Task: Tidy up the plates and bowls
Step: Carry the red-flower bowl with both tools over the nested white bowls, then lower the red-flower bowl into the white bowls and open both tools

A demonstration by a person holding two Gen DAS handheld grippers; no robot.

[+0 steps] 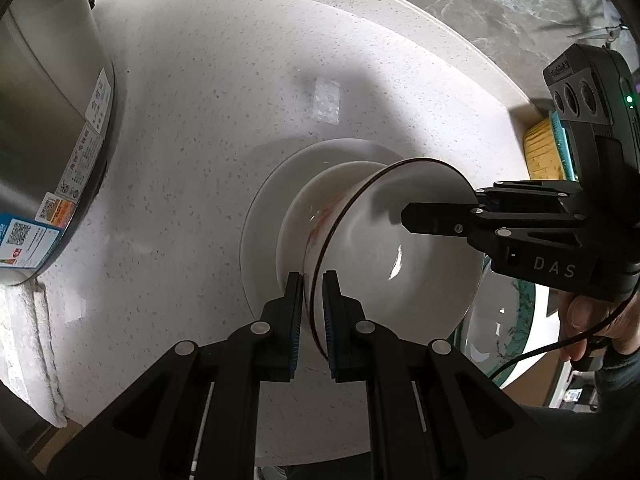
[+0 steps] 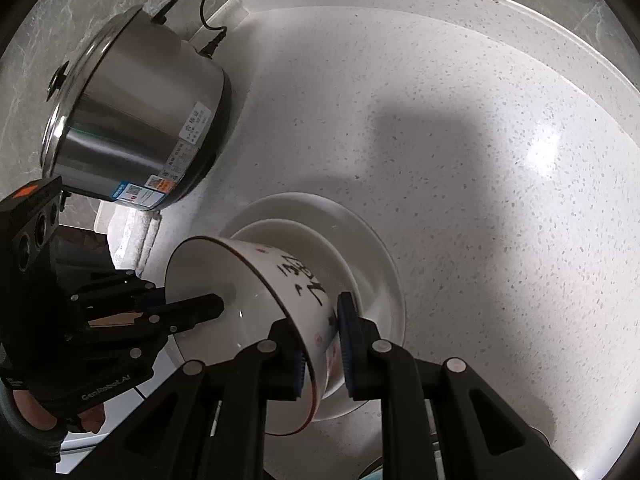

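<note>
A white bowl with a dark rim line and black and red markings point(image 1: 384, 240) point(image 2: 280, 292) is held tilted over a plain white bowl point(image 1: 308, 196) point(image 2: 320, 244) that sits on a white plate point(image 1: 260, 216) point(image 2: 380, 256). My left gripper point(image 1: 312, 312) is shut on the marked bowl's rim, one finger inside and one outside. My right gripper point(image 2: 322, 344) is shut on the opposite side of the same rim. The right gripper also shows in the left wrist view point(image 1: 436, 220), and the left gripper shows in the right wrist view point(image 2: 196, 308).
A steel electric pot point(image 1: 48, 120) point(image 2: 136, 128) with labels stands at the left on the speckled white counter point(image 1: 200, 120) point(image 2: 440, 140), its cord running to the marble wall. A yellow-and-teal object point(image 1: 544, 152) and a green-patterned plate point(image 1: 516, 320) lie at the right.
</note>
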